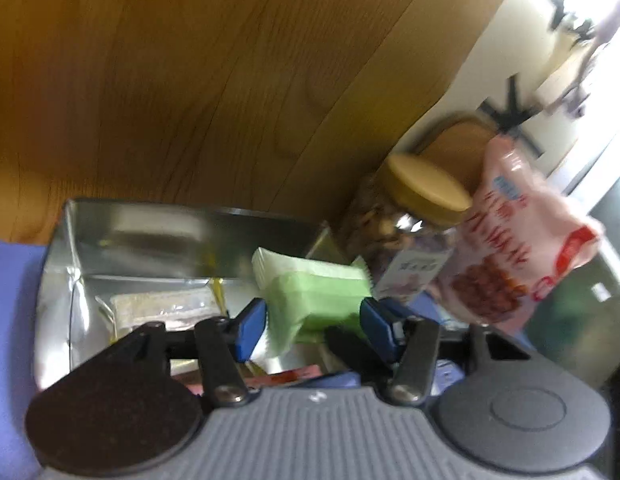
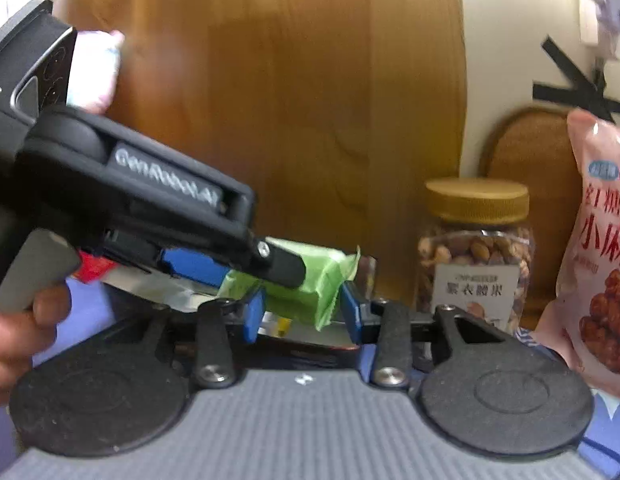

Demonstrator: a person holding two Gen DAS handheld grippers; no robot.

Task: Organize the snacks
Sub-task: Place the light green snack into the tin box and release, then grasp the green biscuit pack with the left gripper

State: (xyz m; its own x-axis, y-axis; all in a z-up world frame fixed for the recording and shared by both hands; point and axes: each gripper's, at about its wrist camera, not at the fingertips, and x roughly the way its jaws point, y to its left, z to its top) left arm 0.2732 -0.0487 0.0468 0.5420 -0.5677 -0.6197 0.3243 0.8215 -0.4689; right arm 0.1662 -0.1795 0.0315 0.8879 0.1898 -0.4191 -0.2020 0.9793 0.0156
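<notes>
Left gripper (image 1: pixel 313 328) jaws spread, green snack packet (image 1: pixel 310 296) between them, contact unclear; packet sits over the open metal tin (image 1: pixel 62 280). Right gripper (image 2: pixel 302 316) jaws apart too, same packet in front. Nut jar (image 2: pixel 475 252) right of tin, pink snack bag (image 2: pixel 601 264) far right.
</notes>
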